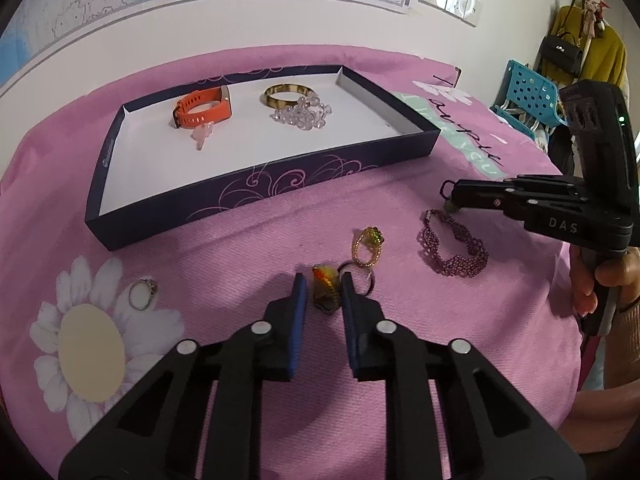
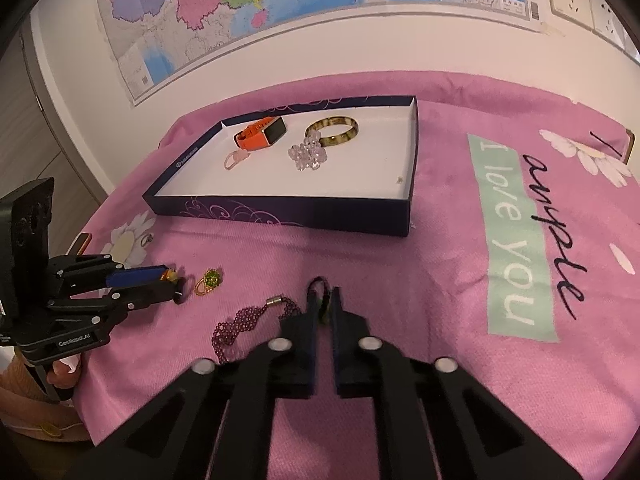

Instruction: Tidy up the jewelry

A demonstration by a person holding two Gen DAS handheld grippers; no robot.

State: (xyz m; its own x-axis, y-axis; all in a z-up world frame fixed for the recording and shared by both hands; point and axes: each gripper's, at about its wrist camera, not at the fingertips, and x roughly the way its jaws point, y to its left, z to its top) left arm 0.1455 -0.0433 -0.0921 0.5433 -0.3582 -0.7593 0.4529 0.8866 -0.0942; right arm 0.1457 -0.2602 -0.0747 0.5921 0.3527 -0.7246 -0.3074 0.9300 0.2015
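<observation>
Legibly, "I love you" marks the pink cloth [image 2: 460, 240]; left gripper [image 1: 325, 292] clamps an amber ring [image 1: 325, 289], right gripper [image 2: 325, 304] clamps a dark ring [image 2: 322, 292].

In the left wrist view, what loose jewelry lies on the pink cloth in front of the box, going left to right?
silver ring → amber ring, clamped in the left gripper → gold ring with a green stone → purple beaded bracelet, below the right gripper.
</observation>
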